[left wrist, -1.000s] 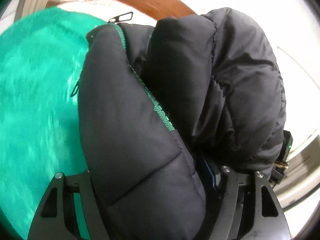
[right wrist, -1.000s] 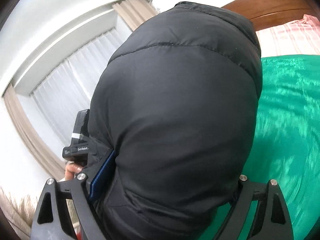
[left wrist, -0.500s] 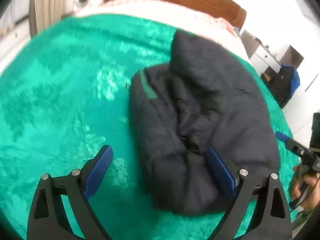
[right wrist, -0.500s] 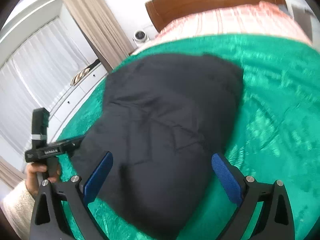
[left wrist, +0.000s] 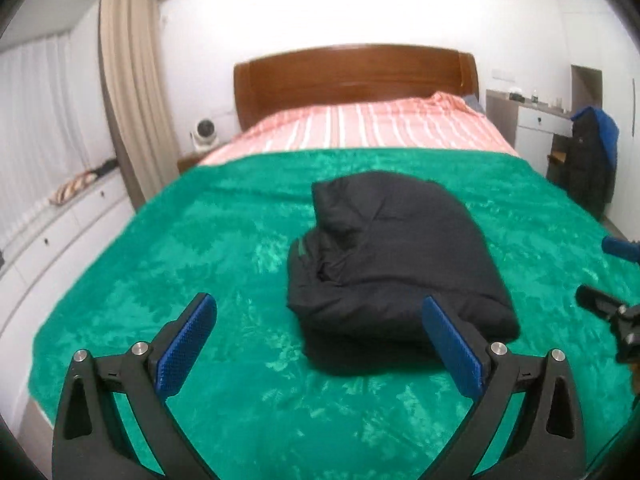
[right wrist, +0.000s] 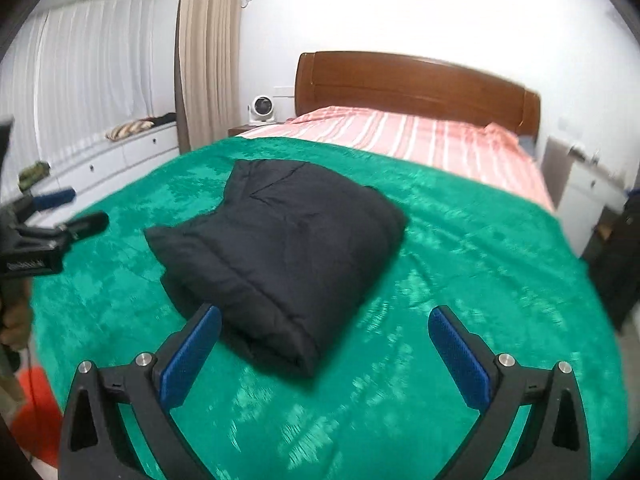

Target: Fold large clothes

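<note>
A black puffer jacket [left wrist: 394, 256] is lying folded into a thick bundle on the green blanket [left wrist: 200, 248], about the middle of it, with blanket showing on every side. A strip of green zipper tape is peeking out at the bundle's left edge in the left wrist view. The left tongs [left wrist: 320, 342] are hanging near the jacket's near edge, spread wide, their jaws having just been opening; nothing is gripped, and the blue pads [left wrist: 186, 346] are standing clear of the fabric, though the right-hand pad is overlapping the bundle's near corner in the picture. The right tongs [right wrist: 324, 356] are likewise gaping wide and holding nothing, jaws just opened, sitting near the jacket's folded corner, with only blanket between the pads. In the right wrist view the jacket [right wrist: 280, 256] is presenting a rounded fold toward the camera. Beyond the jacket, a pink striped sheet [left wrist: 360, 124] is covering the head end of the bed, backed by a wooden headboard [left wrist: 352, 76]. Left of the jacket, past the blanket's edge, a beige curtain [left wrist: 128, 92] is hanging above white drawers [left wrist: 52, 236]; a small white fan [right wrist: 261, 110] is sitting near the headboard.
</note>
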`<state>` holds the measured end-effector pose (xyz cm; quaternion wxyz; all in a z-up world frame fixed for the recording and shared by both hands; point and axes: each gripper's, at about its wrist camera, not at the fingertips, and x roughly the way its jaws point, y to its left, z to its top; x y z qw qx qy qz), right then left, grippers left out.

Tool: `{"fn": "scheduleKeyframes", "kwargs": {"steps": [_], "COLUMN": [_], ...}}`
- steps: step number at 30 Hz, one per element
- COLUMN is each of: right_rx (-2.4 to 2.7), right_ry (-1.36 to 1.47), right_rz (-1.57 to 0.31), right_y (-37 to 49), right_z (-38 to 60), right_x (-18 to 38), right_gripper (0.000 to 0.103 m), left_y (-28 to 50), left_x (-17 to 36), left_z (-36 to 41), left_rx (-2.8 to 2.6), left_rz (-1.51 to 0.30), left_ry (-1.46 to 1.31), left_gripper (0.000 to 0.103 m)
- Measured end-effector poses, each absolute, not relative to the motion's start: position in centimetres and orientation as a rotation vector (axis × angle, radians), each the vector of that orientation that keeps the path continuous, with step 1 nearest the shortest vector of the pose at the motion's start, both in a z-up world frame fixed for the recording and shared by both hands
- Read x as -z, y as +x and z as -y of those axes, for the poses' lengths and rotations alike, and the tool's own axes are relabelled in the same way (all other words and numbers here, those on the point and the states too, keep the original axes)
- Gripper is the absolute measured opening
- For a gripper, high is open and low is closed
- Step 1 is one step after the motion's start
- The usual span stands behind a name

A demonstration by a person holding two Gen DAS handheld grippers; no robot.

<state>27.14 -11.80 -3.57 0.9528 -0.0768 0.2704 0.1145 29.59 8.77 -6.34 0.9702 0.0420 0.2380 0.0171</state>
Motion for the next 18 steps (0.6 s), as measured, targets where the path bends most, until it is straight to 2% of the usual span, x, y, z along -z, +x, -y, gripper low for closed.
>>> {"fn": "scheduleKeyframes", "kwargs": {"steps": [18], "right_rx": [-0.192], "right_ry": [-0.194], "right_rz": [-0.524], "right_y": [18.4], "right_z": [10.7], "right_x": [1.7], "right_gripper": [0.102], "left_y": [20.1], "left_x": [4.5], "left_z": [-6.3], "left_rx": [-0.119], "left_rz": [-0.368], "left_ry": [0.086], "left_gripper": [0.103]}}
